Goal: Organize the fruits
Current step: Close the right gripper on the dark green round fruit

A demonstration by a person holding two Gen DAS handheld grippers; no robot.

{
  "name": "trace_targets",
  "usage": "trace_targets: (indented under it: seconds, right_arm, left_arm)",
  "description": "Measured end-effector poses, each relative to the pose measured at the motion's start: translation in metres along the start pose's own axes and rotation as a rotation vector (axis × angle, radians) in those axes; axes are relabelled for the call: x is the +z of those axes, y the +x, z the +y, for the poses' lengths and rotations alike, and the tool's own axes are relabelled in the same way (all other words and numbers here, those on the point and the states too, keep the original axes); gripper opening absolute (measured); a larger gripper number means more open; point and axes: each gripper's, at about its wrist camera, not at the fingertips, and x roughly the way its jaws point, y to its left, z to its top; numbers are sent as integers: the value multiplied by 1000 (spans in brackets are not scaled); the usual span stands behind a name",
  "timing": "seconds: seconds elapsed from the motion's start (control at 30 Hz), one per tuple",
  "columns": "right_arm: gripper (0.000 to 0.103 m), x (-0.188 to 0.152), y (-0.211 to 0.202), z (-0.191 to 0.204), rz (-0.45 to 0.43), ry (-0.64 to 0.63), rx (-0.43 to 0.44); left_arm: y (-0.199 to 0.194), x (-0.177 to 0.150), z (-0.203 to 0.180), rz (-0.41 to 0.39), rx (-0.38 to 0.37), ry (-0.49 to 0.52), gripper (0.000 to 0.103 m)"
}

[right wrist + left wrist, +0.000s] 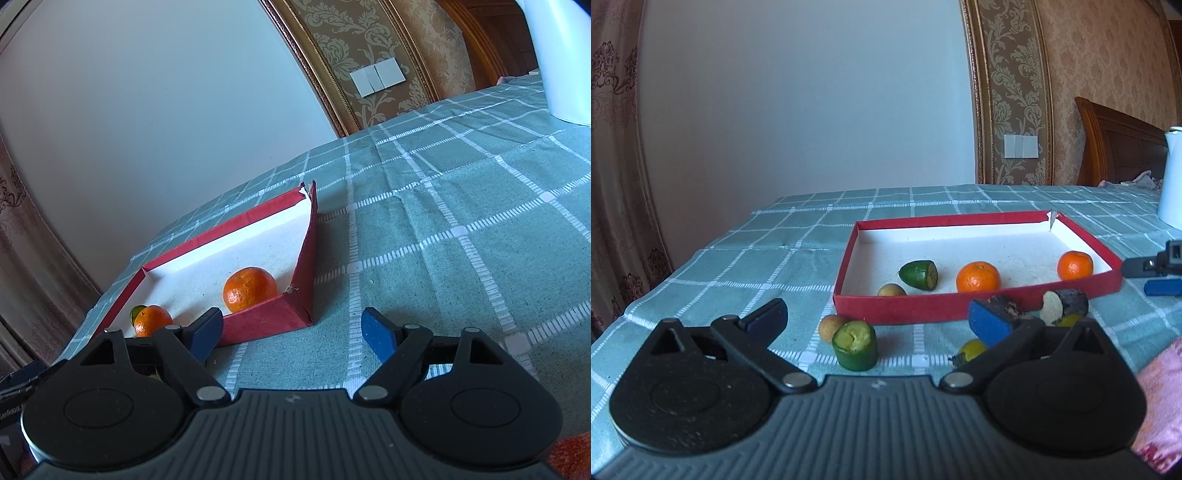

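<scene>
A red box point(975, 300) with a white floor holds two oranges point(978, 276) point(1075, 264), a green cut fruit point(919, 274) and a small brown fruit point(891, 290). In front of it on the cloth lie a brown fruit point(830, 327), a green cut piece point(855, 345), a dark cut piece point(1065, 305) and a yellow-green fruit point(972, 349). My left gripper point(879, 321) is open just above the green piece. My right gripper point(291, 332) is open and empty beside the box's near corner point(291, 310); it also shows in the left wrist view point(1152, 271).
A green checked cloth point(443, 221) covers the table. A white jug point(1171, 177) stands at the back right. A pink cloth point(1163, 402) lies at the near right. The table's left edge drops off near a curtain point(613, 184).
</scene>
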Motion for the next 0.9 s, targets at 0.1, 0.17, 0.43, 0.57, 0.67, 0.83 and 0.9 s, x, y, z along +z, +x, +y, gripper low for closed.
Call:
trace_targets:
  seconds: [0.1, 0.17, 0.43, 0.57, 0.67, 0.83, 0.9]
  right_arm:
    - [82, -1, -2, 2, -11, -13, -2]
    - [82, -2, -4, 6, -22, -33, -7]
    - [82, -15, -16, 48, -2, -234, -6]
    - [82, -29, -20, 86, 34, -380, 33]
    - [82, -36, -16, 103, 66, -428, 43]
    - [82, -44, -6, 113, 102, -460, 35]
    - [78, -46, -2, 115, 113, -473, 34]
  left_arm:
    - [-8, -14, -5, -26, 11, 43, 103]
    - [-7, -19, -7, -23, 19, 55, 103]
    - [2, -24, 12, 21, -11, -54, 103]
    - [5, -24, 17, 39, -25, -87, 103]
    - [5, -24, 20, 38, -33, -104, 103]
    - [6, -24, 23, 39, -42, -122, 103]
    - [6, -24, 23, 38, -44, -125, 103]
